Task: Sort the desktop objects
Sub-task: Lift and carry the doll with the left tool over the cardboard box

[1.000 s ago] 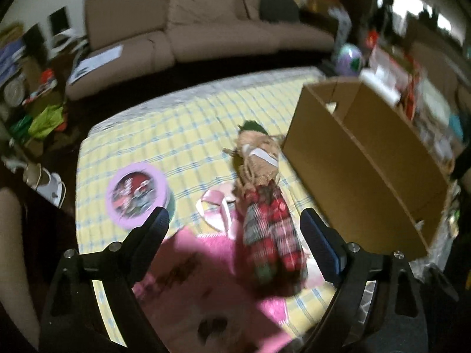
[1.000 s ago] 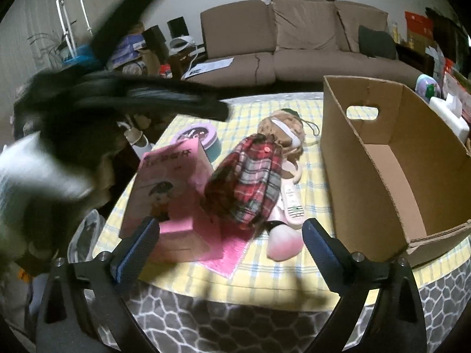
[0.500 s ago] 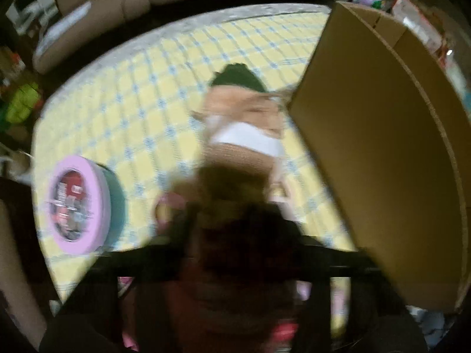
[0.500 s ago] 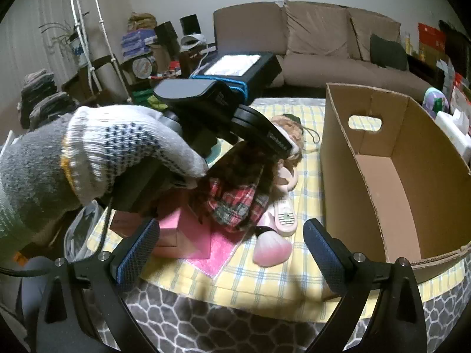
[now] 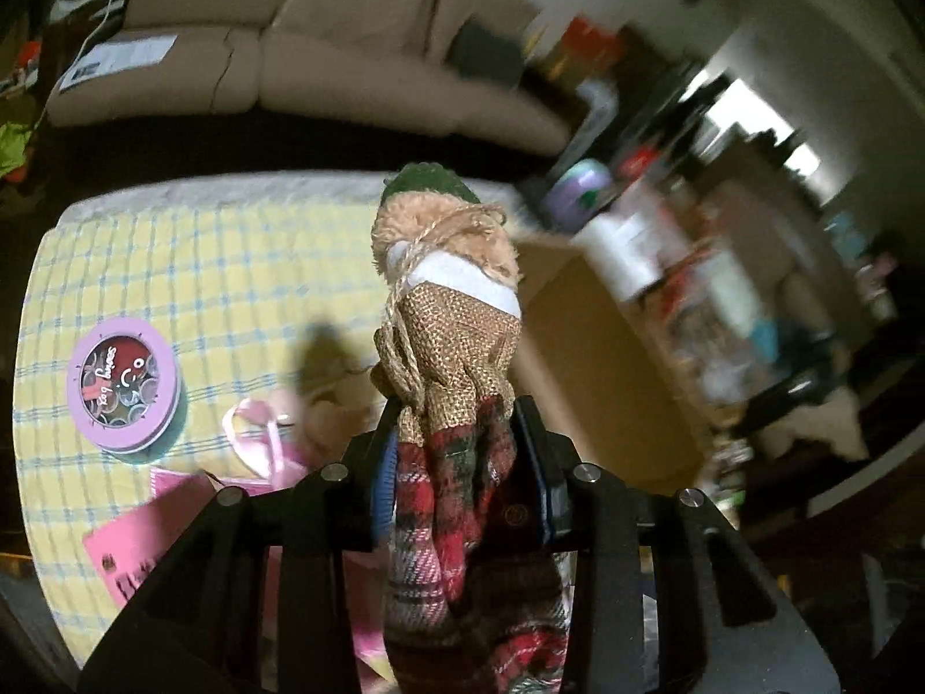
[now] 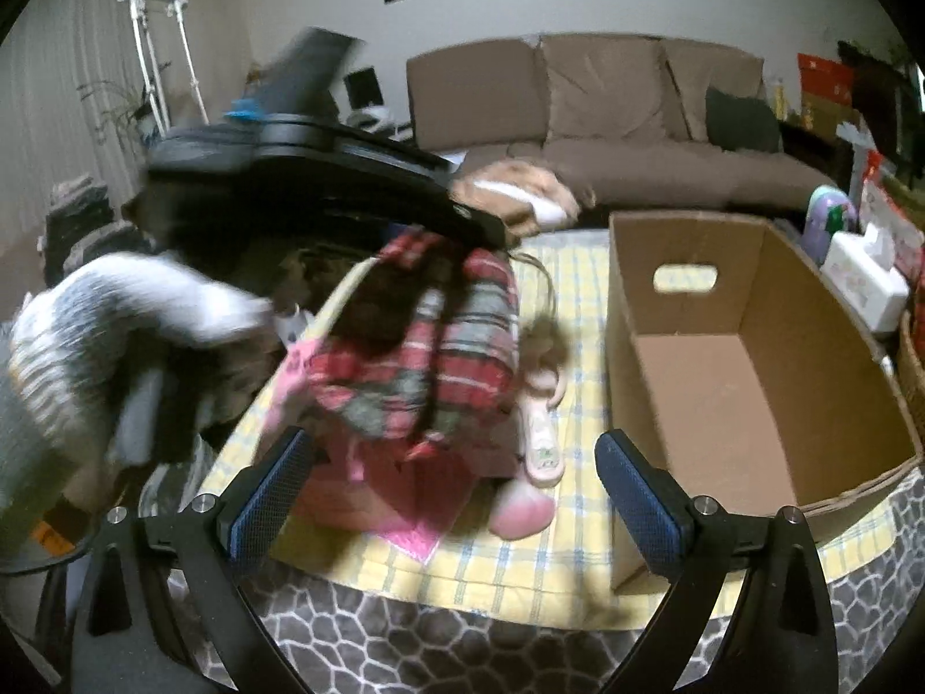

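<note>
My left gripper [image 5: 462, 451] is shut on a rag doll [image 5: 451, 347] with a burlap bodice, plaid skirt and green hat, held lifted above the yellow checked tablecloth [image 5: 173, 266]. The right wrist view shows the doll [image 6: 428, 358] hanging from the left gripper [image 6: 474, 225], left of the open cardboard box [image 6: 722, 381]. My right gripper [image 6: 451, 491] is open and empty near the table's front edge.
A round purple sewing tin [image 5: 121, 384] sits at the left. A pink book [image 5: 144, 538], a pink ribbon [image 5: 254, 439], a pink remote-like toy [image 6: 540, 445] and a pink plush piece [image 6: 520, 512] lie on the cloth. A brown sofa [image 6: 607, 133] stands behind.
My left gripper came down over the doll, shut on its waist and lifted it off the table, swinging toward the box. The right gripper stayed put and open.
</note>
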`<control>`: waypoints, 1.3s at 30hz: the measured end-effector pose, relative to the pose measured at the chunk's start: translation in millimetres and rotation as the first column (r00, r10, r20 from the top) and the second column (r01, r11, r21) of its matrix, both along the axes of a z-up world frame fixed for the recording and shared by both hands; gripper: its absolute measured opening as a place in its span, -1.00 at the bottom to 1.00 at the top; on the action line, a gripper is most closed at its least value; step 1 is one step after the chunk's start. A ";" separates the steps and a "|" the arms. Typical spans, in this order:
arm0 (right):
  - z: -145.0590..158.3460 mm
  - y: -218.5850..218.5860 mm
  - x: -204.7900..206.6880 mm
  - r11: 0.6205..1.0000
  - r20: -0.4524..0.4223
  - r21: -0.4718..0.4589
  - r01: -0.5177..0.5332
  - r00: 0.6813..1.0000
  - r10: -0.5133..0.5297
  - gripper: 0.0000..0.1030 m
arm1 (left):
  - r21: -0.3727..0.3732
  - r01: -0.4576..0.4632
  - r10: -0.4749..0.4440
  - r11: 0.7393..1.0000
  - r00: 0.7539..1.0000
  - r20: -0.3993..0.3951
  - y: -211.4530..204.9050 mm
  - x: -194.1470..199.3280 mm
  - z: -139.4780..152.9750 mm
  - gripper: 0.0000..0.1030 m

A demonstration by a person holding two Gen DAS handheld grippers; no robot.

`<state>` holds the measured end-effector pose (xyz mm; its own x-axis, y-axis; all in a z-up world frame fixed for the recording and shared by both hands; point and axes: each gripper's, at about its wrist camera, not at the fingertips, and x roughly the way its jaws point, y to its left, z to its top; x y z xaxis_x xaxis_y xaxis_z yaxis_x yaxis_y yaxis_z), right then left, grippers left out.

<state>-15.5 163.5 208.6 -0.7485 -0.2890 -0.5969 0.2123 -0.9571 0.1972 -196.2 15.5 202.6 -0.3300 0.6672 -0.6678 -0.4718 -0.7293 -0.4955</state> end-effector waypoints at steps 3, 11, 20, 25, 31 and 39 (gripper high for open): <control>18.1 6.7 6.8 0.998 -0.025 -0.068 -0.004 1.000 0.002 0.94 | 0.102 0.004 -0.001 0.995 0.999 -0.034 -8.4 20.5 27.4 -0.34; 54.4 15.2 25.3 0.987 -0.073 -0.161 -0.030 0.997 0.019 0.94 | 0.269 -0.014 0.019 0.963 1.000 -0.018 -7.1 56.5 47.5 -0.33; 52.0 57.2 23.5 0.989 -0.024 -0.142 0.031 0.999 -0.035 -0.10 | 0.322 0.013 -0.021 0.947 1.000 0.021 51.4 60.6 46.4 -0.37; 48.5 94.7 11.8 0.991 0.006 -0.106 0.087 0.996 -0.087 -0.12 | 0.215 0.031 -0.038 0.976 0.999 0.030 98.5 51.7 32.2 -0.37; 35.9 125.0 26.4 0.991 0.027 -0.046 0.125 0.992 -0.124 0.52 | -0.209 0.117 -0.154 0.971 0.974 -0.169 108.5 67.4 6.2 0.05; 4.2 137.5 31.0 0.990 0.069 -0.064 0.128 0.990 -0.123 0.54 | -0.239 0.205 -0.233 0.949 0.968 -0.097 109.7 89.4 -67.5 0.54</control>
<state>15.5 301.0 212.8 -0.7420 -0.2367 -0.6272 0.0759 -0.9592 0.2722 -106.8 125.1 135.1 -0.2810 0.5691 -0.7728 -0.6790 -0.6870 -0.2590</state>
